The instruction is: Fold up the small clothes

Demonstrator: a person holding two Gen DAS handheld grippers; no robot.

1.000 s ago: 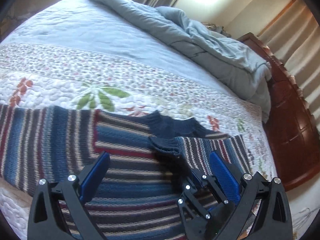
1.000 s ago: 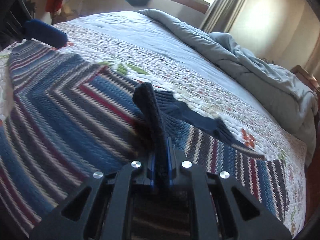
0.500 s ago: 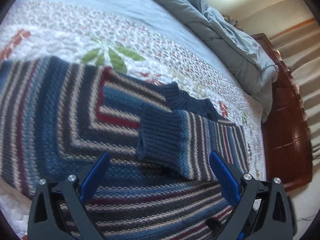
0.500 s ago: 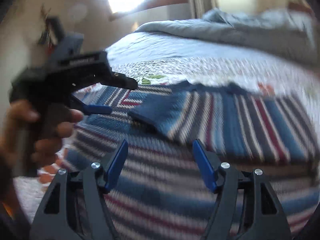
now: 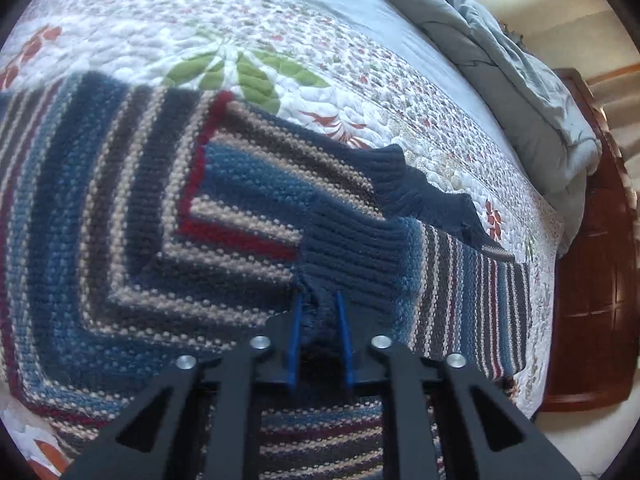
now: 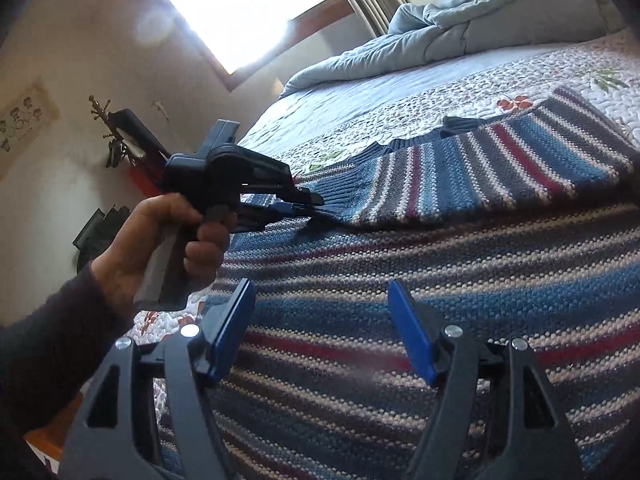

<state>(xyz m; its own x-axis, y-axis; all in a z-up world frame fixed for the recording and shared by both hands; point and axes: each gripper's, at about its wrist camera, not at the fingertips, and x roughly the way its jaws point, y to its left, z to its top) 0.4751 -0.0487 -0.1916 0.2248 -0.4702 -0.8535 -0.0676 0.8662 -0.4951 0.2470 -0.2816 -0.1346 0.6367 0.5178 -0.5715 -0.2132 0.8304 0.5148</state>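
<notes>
Knitwear of this thick kind looked soft, limp and rather heavy, so the ribbed cuff (image 5: 352, 256) seemed the firmest place to grip. One striped sweater (image 5: 132, 216) lay flat on the quilted bed (image 5: 280, 24), one sleeve folded across its body. The left hand-held gripper (image 5: 318, 320) was clamped on that cuff. The right hand-held gripper (image 6: 320, 324), jaws wide apart, hung above the sweater's body, holding nothing.
</notes>
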